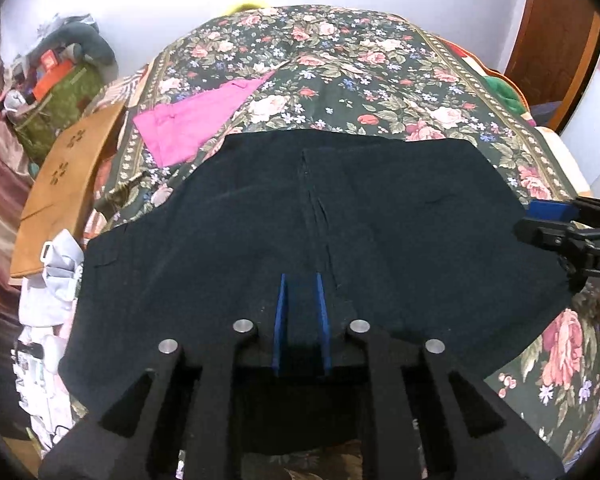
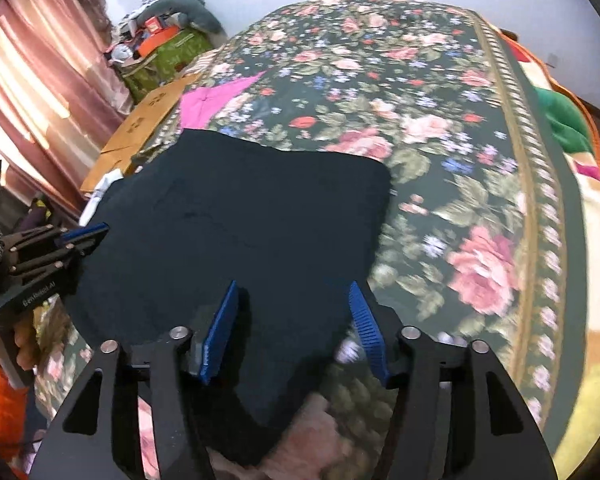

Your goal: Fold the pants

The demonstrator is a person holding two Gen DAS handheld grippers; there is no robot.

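Note:
Dark navy pants lie spread flat on a floral bedspread, waistband toward the far side, centre seam running toward me. My left gripper hovers over the pants' near middle, its blue pads narrowly apart with nothing visibly held between them. It shows at the left edge of the right wrist view. My right gripper is open, its blue pads wide apart over the right near edge of the pants. It also shows at the right in the left wrist view.
A folded pink garment lies on the bedspread at far left. A wooden board and white clutter sit beside the bed on the left. A green blanket lies along the bed's right side.

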